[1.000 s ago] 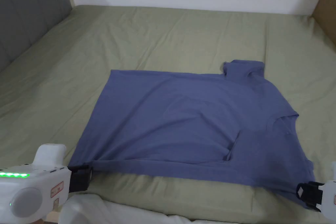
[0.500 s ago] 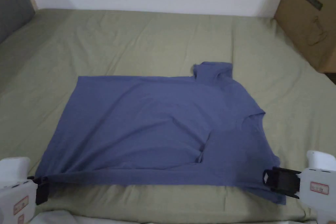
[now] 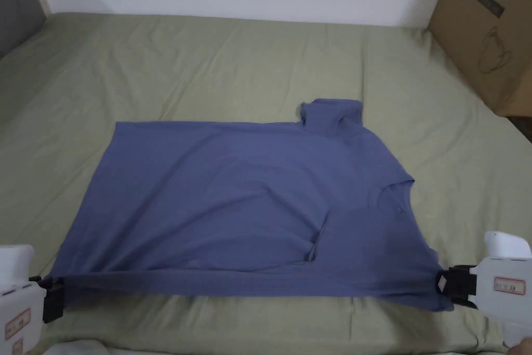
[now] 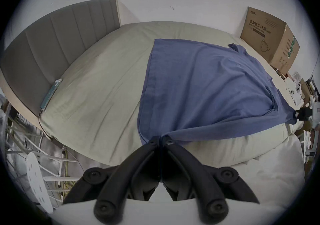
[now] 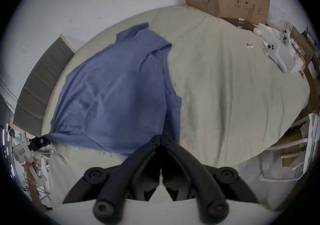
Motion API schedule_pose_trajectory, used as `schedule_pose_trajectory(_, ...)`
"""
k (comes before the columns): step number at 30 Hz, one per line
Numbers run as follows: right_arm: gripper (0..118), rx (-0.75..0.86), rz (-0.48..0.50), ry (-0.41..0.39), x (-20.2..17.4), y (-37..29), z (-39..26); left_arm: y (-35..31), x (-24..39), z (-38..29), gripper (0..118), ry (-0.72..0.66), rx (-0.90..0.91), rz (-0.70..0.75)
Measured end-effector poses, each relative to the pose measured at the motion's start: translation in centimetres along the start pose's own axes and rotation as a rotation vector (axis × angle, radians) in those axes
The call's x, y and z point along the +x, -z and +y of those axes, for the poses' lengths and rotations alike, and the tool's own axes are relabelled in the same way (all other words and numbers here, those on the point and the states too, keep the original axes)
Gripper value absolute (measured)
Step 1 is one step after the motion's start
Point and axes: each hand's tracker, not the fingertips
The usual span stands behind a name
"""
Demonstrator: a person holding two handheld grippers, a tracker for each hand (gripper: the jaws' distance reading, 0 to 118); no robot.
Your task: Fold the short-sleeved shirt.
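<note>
The blue shirt (image 3: 244, 200) lies flat mid-bed (image 3: 218, 60). The left gripper (image 3: 49, 296) at 8 o'clock and right gripper (image 3: 449, 286) at 4 o'clock each pinch a near corner; best to carry both toward 12 o'clock together, keeping the edge taut

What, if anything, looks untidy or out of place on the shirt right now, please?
The shirt is not lying flat: the near sleeve is tucked inward, leaving a small puckered fold near the front edge. That edge is pulled taut between the left claw and right claw, both shut on it. Nothing looks damaged.
</note>
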Motion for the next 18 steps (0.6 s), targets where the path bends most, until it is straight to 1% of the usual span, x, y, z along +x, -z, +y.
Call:
schedule_pose_trajectory(4, 0, 0.039, 0.041, 0.012, -0.6, -1.4, 2.6, 0.2, -0.1, 2.1, 1, -0.001, 0.019, -0.005)
schedule_pose_trajectory(9, 0, 0.083, 0.038, 0.009, -1.3, -0.5, 7.6, 2.4, 0.1, 6.6, 1, 0.057, 0.052, 0.026)
schedule_pose_trajectory(12, 0, 0.08, 0.014, 0.001, -1.8, 1.9, 10.6, 5.1, 0.3, 9.4, 1, 0.075, 0.033, 0.031)
schedule_pose_trajectory(14, 0, 0.046, -0.006, -0.004, -2.0, 4.2, 12.4, 7.0, 0.6, 10.9, 1, 0.116, 0.019, 0.036)
schedule_pose_trajectory(16, 0, 0.028, -0.028, 0.006, -2.2, 6.3, 13.5, 8.9, 1.1, 11.9, 2, 0.135, 0.008, 0.035)
schedule_pose_trajectory(17, 0, 0.013, -0.038, -0.003, -2.7, 7.0, 13.8, 9.9, 1.1, 12.3, 3, 0.137, -0.006, 0.034)
schedule_pose_trajectory(18, 0, 0.001, -0.051, -0.003, -2.9, 7.9, 14.0, 10.7, 1.2, 12.5, 7, 0.138, -0.023, 0.041)
